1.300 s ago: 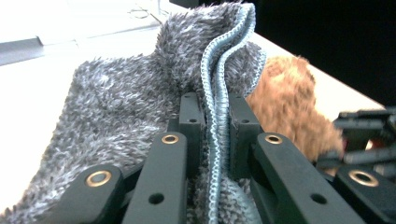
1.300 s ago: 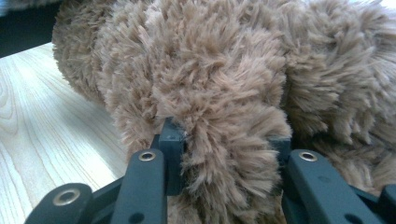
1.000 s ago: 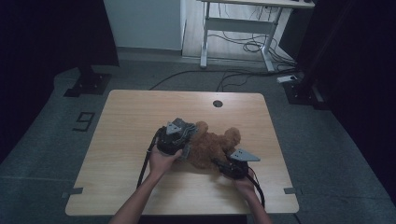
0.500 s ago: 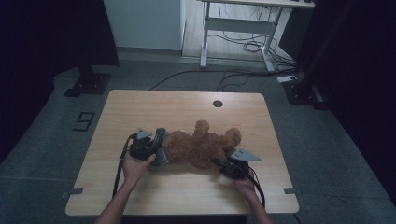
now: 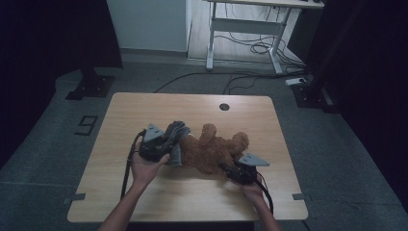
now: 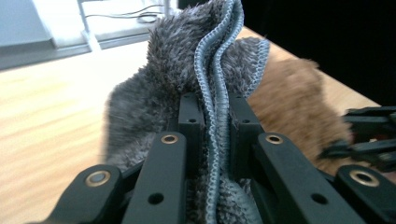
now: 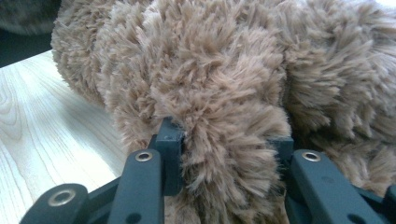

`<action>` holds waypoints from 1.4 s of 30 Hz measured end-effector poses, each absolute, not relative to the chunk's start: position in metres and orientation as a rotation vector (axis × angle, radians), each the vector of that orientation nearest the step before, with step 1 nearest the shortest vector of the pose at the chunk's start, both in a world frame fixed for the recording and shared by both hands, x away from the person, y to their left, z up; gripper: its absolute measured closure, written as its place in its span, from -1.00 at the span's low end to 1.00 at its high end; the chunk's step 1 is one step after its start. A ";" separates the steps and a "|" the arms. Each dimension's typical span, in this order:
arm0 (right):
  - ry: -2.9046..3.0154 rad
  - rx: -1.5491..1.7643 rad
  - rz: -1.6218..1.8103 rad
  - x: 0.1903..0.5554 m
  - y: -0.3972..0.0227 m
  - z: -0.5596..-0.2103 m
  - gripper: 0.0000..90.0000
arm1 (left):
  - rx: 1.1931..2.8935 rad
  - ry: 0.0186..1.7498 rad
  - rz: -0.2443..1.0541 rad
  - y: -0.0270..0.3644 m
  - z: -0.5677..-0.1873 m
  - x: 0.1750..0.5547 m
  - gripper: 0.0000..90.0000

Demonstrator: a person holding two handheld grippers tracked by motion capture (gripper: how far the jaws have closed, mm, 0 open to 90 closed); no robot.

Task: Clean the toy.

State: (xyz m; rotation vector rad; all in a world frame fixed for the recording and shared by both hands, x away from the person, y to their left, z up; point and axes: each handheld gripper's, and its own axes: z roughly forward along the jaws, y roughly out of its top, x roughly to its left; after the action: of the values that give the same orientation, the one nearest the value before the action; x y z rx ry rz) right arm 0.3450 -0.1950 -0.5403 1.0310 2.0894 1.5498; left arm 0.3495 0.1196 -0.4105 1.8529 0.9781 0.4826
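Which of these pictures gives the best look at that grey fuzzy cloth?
The left gripper view: the grey cloth stands close up, its stitched blue edge pinched between the left gripper's jaws. The high view shows it small, bunched beside the brown teddy bear. The right gripper view shows bear fur.

High view: you get a dim, soft picture; both sides sink into black, and the brightest patch is the floor at top centre.
Counter (image 5: 202, 110): evenly lit, no glare.
Left gripper view: your background is bright and washed out; brown plush (image 6: 299, 107) is blurred.
Right gripper view: fur is sharp and well lit.
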 end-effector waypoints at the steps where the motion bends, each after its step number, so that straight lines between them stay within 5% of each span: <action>1: 2.089 1.029 1.549 0.345 -0.195 -0.540 0.34 | 1.865 0.969 0.476 0.110 -0.411 0.352 0.74; 8: 2.082 1.015 1.541 0.344 -0.194 -0.541 0.34 | 1.992 1.026 0.416 0.075 -0.451 0.381 0.75; 28: 2.082 1.025 1.555 0.344 -0.194 -0.541 0.32 | 1.849 1.137 0.426 0.153 -0.453 0.363 0.74; 35: 2.079 1.044 1.566 0.345 -0.196 -0.541 0.32 | 1.892 0.939 0.457 0.103 -0.417 0.343 0.73; 42: 2.070 1.046 1.564 0.344 -0.195 -0.542 0.32 | 2.017 0.837 0.424 0.017 -0.407 0.364 0.73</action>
State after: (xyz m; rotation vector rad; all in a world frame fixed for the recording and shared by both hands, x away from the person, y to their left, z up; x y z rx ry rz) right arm 0.3444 -0.1947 -0.5417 1.0459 2.0703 1.5644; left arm 0.3640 0.0167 -0.4070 2.0168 0.8365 0.4244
